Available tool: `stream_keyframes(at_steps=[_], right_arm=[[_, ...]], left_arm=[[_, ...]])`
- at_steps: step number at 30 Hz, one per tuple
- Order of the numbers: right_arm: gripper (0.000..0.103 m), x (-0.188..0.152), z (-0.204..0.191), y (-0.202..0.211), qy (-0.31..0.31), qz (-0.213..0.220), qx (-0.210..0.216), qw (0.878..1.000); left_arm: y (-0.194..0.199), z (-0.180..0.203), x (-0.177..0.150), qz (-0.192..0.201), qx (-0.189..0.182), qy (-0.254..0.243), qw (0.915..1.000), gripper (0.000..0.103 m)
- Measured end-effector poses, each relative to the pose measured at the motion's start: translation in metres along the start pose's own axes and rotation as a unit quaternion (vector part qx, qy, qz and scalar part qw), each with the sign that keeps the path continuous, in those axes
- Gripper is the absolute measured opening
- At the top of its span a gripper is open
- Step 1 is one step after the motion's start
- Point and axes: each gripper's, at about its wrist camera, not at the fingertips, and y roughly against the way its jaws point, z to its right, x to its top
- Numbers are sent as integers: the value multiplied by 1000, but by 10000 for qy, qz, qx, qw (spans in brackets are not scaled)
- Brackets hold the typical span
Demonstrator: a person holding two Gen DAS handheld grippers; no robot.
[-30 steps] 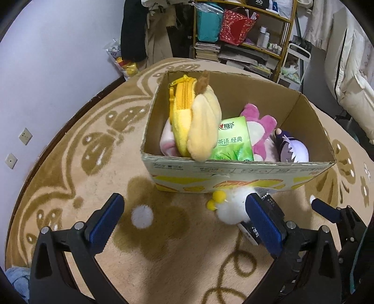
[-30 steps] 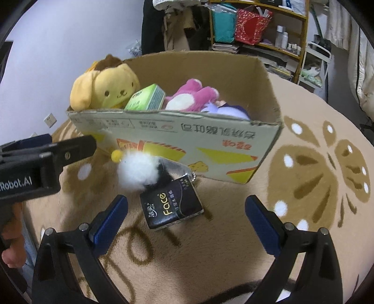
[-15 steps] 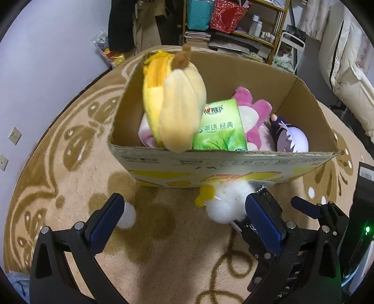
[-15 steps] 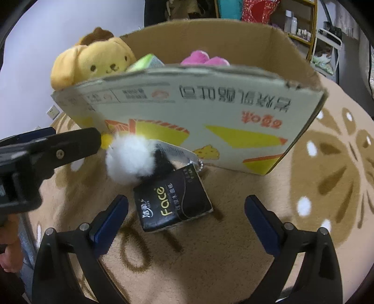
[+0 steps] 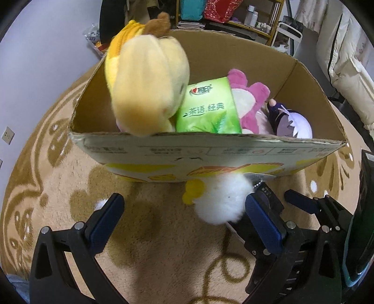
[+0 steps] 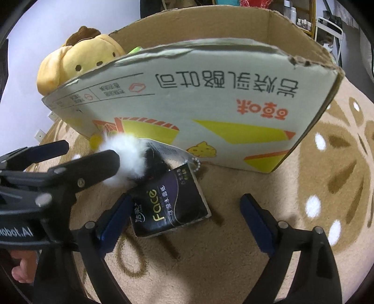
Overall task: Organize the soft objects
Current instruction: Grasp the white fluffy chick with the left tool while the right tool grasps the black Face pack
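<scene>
A cardboard box (image 5: 210,154) (image 6: 210,98) stands on the rug and holds a yellow dog plush (image 5: 145,86) (image 6: 79,65), a green tissue pack (image 5: 208,110), a pink plush (image 5: 247,100) and a purple-haired doll (image 5: 289,121). On the rug against its front wall lie a white fluffy toy with yellow feet (image 5: 222,198) (image 6: 126,154) and a black Face tissue pack (image 6: 168,205). My left gripper (image 5: 184,217) is open, its right finger beside the white toy. My right gripper (image 6: 184,215) is open, straddling the black pack.
A round tan patterned rug (image 5: 149,257) covers the floor. Shelves with bags and bottles (image 5: 233,14) and a white quilt (image 5: 346,60) stand behind the box. A wall with sockets (image 5: 8,135) runs on the left.
Both grippers have moved forward and down toward the box front. The white toy and the black pack now sit closer, between or beside the fingers. Both stay open.
</scene>
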Motion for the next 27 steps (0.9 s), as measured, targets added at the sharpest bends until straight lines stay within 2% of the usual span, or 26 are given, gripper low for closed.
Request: stream_keyframes(at_steps=[7, 11, 17, 20, 23, 27], right_arm=[[97, 3, 0, -3, 38, 12, 20, 10000], [97, 2, -4, -4, 44, 13, 19, 10000], [97, 2, -7, -4, 35, 23, 23, 10000], [97, 1, -7, -2, 18, 28, 51, 10000], [97, 2, -7, -1, 66, 44, 91, 9999], [95, 2, -12, 0, 181, 56, 41, 9998]], left_arm=[[-4, 7, 0, 30, 42, -77, 10000, 102], [-5, 7, 2, 125, 252, -100, 9996, 102], [-7, -1, 1, 96, 208, 13, 9997, 101], [-10, -6, 1, 20, 125, 48, 9999, 92], [-11, -9, 2, 15, -6, 147, 9999, 90], [-10, -6, -1, 63, -118, 31, 9999, 82]])
